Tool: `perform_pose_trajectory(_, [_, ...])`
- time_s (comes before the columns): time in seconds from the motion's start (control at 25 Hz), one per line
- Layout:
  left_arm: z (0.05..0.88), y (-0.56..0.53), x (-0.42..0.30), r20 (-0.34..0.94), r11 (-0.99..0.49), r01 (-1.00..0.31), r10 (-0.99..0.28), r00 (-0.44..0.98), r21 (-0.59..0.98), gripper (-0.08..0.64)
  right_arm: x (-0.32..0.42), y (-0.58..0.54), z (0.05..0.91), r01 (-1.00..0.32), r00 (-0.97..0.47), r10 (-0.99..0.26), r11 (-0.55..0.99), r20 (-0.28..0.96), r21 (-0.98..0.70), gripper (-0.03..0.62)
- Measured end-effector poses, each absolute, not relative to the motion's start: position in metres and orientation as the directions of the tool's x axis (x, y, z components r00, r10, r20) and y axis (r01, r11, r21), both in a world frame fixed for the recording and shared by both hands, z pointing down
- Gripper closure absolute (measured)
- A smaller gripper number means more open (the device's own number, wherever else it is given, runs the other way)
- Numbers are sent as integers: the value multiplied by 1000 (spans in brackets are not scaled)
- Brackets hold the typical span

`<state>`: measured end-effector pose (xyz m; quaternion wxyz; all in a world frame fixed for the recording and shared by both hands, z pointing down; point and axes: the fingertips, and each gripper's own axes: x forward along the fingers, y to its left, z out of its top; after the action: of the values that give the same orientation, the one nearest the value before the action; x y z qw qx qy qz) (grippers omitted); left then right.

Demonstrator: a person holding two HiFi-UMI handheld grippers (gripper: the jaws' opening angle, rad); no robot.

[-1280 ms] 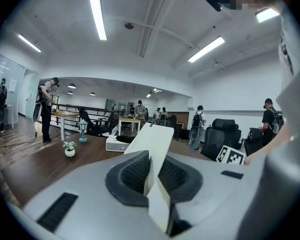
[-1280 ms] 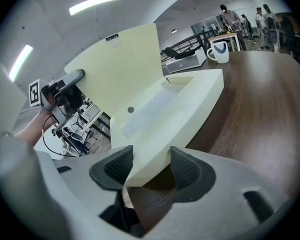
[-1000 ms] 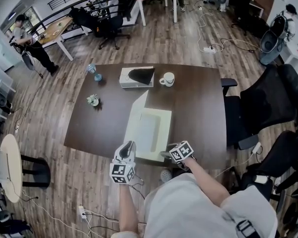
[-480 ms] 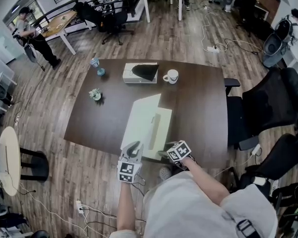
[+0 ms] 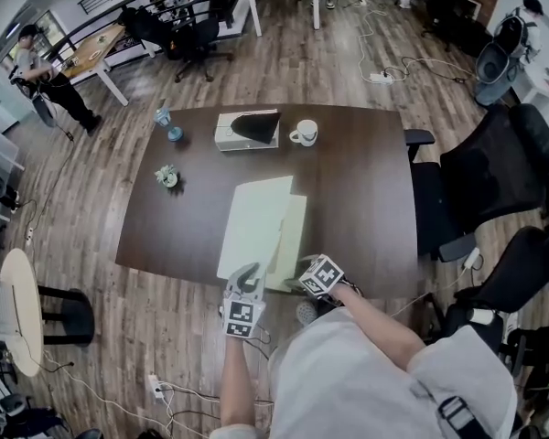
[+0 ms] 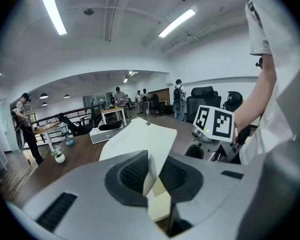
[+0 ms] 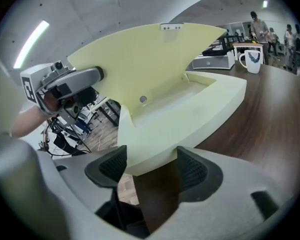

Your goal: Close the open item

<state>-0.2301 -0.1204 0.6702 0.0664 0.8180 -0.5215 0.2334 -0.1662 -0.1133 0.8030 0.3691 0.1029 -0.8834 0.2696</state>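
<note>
A pale yellow box [image 5: 294,236] lies on the dark table [image 5: 366,190], its hinged lid [image 5: 252,219] lowered far over the base but still raised at an angle in the right gripper view. My left gripper [image 5: 247,273] is shut on the lid's near edge [image 6: 140,139], which shows pinched between its pads [image 6: 125,174]. My right gripper [image 5: 299,282] is at the box's near right corner [image 7: 155,154]. Its jaws have just been opening and now stand open on either side of that corner, with its pads [image 7: 195,171] apart from the box.
At the table's far side stand a white mug [image 5: 304,133], a white box with a black thing on it [image 5: 245,130], a small potted plant [image 5: 168,177] and a blue bottle [image 5: 167,122]. Black office chairs [image 5: 494,172] stand to the right. The near table edge runs just under both grippers.
The lid has swung from nearly upright down over the base, with my left gripper sinking along with it. My right gripper's jaws have widened at the box's corner.
</note>
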Motion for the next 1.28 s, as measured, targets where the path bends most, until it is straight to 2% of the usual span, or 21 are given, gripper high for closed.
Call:
perform_pose_trajectory(0.84, [745, -99, -203, 672, -646, -713, -659, 338, -275, 512, -174, -92, 801, -325, -708, 45, 866, 704, -381, 252])
perform_pose_trajectory(1.28, [768, -91, -198, 731, -707, -649, -596, 333, -281, 505, -173, -92, 803, -323, -709, 41, 868, 704, -377, 256])
